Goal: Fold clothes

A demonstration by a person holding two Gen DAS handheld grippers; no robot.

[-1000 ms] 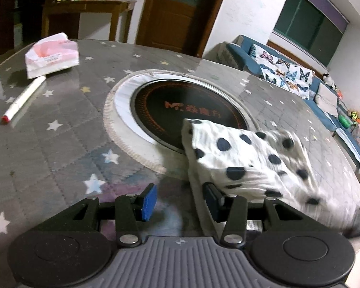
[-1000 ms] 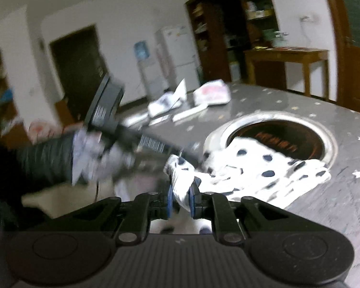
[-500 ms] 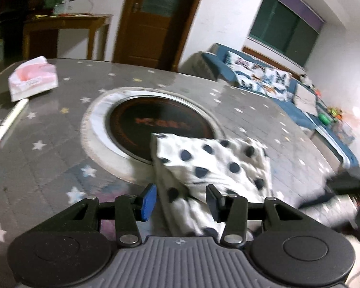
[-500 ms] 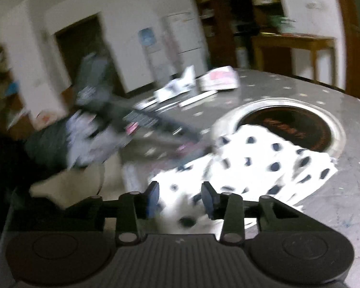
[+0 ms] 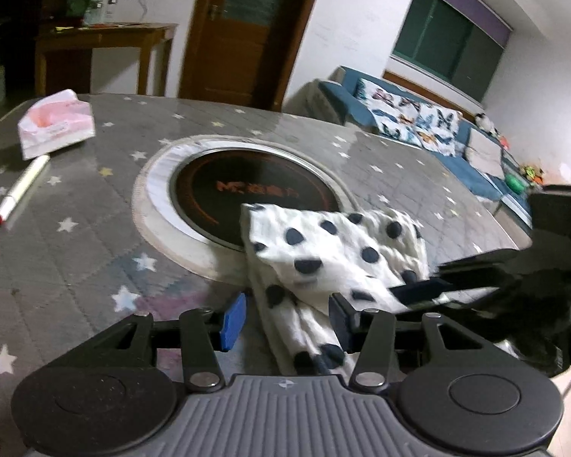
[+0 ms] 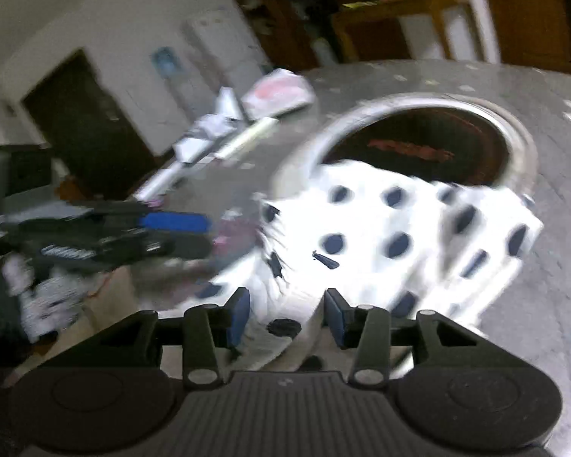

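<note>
Pink-and-white tissue pack point(image 5: 57, 125) sits far left on the star-print table cover point(image 5: 76, 228), its small label too blurred to read, with a white marker point(image 5: 21, 190) just in front of it. On the dark round cooktop point(image 5: 247, 194) set into the table, orange lettering begins with what looks like "M"; the rest cannot be made out. The white polka-dot cloth point(image 5: 335, 255) lies folded over the cooktop's near rim, its near end running between the blue pads of the left gripper point(image 5: 285, 316), which stand apart and do not press it; a second ago they hovered beside the cloth. At the right edge the right gripper point(image 5: 422, 289) reaches in, partly cut off, its tip on the cloth. Its own view is heavily smeared: the right gripper point(image 6: 285, 316) was clamped on a cloth corner a second ago, and now its jaws are opening with cloth lying loose between them.
</note>
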